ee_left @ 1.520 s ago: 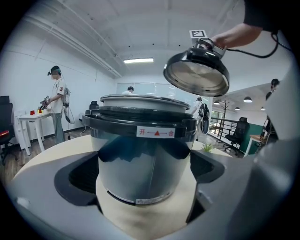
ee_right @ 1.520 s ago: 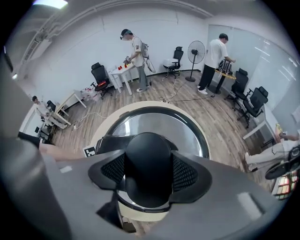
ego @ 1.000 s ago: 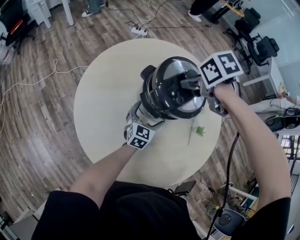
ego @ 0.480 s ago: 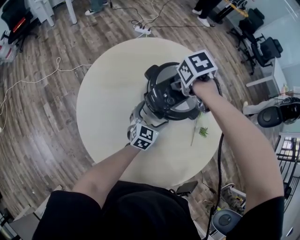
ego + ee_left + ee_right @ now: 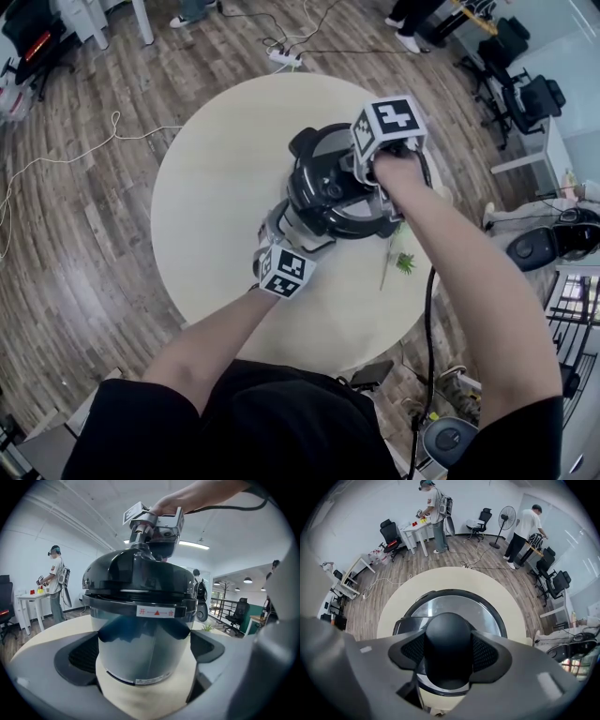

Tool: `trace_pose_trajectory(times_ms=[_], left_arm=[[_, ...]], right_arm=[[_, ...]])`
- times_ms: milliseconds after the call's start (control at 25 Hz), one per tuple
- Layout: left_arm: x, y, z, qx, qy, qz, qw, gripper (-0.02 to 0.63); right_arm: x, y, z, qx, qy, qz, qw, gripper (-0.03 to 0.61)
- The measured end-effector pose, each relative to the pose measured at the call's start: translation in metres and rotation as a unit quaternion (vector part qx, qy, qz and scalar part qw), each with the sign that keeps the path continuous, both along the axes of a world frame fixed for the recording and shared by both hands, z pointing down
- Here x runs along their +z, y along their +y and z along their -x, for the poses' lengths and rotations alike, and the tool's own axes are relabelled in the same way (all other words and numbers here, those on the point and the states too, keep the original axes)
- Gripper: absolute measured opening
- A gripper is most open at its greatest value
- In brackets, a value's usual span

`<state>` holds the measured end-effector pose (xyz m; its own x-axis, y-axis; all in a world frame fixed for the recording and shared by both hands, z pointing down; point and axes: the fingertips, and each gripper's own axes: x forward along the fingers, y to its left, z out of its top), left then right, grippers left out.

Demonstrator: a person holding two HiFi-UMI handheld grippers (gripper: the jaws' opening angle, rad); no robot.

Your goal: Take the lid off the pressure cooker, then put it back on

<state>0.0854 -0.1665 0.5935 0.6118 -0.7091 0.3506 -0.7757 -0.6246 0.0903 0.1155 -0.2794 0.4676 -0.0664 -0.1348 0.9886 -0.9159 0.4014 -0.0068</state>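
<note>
Table (image 5: 206,216), round and pale, stood on a wood floor (image 5: 75,234) and carried everything in play. Near its far right part stood the cooker (image 5: 140,648), upright, its steel body resting on the tabletop. The lid (image 5: 140,573), black and domed, sat on top of the cooker, level on the collar all round as far as the left gripper view showed. The left gripper (image 5: 286,234) came in low from the near side and clamped the cooker's lower body, one dark pad (image 5: 82,656) pressed to each flank. The right gripper (image 5: 370,164) pointed straight down over the lid, and its jaws pinched the knob (image 5: 448,644) at the lid's centre, a pad (image 5: 405,653) tight against each side. A green sprig (image 5: 401,262) lay on the table just right of the cooker, apart from it.
</note>
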Motion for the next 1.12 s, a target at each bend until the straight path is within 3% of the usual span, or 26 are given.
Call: trace_pose_trajectory(times_ms=[280, 480, 720, 1120], left_arm=[[-0.0007, -0.0004, -0.0006, 0.000, -0.002, 0.001, 1.0000, 0.588], [-0.0017, 0.0004, -0.0032, 0.000, 0.000, 0.000, 1.0000, 0.588], [-0.0037, 0.0003, -0.0001, 0.001, 0.001, -0.001, 1.0000, 0.588], [-0.0040, -0.0011, 0.0017, 0.001, 0.001, -0.002, 1.0000, 0.588]], right_arm=[[0.0032, 0.0058, 0.0006, -0.028, 0.013, 0.003, 1.000, 0.287], [0.0074, 0.0076, -0.0057, 0.007, 0.003, 0.009, 1.000, 0.290], [0.0081, 0.0076, -0.0018, -0.032, 0.000, 0.018, 0.999, 0.288], [0.0072, 0.0052, 0.0011, -0.055, 0.001, 0.016, 0.998, 0.288]])
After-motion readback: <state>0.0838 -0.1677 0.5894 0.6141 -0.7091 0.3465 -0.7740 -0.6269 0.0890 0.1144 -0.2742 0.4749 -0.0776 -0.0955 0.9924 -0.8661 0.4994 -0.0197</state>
